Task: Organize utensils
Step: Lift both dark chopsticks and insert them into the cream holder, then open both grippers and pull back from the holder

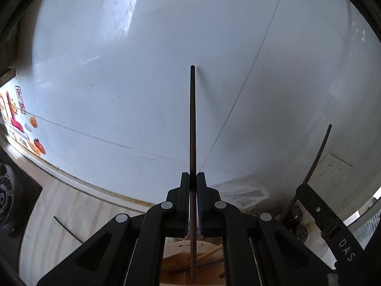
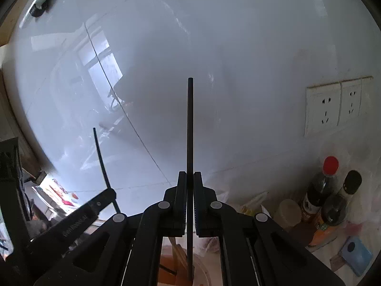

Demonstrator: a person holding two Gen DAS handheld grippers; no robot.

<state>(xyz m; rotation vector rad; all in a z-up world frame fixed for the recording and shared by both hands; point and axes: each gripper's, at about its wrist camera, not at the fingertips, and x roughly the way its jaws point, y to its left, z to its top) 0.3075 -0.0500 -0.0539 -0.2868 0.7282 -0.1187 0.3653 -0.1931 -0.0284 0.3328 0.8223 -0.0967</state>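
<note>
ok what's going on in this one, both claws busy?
Yes. A person is running two handheld grippers, each shut on one thin dark chopstick. The left claw holds a brownish chopstick pointing up against the white tiled wall; the right claw holds a black chopstick the same way. Each claw shows at the edge of the other's view, so they are side by side. Below the left claw sits a wooden holder with more sticks. Bottles stand at the right.
</note>
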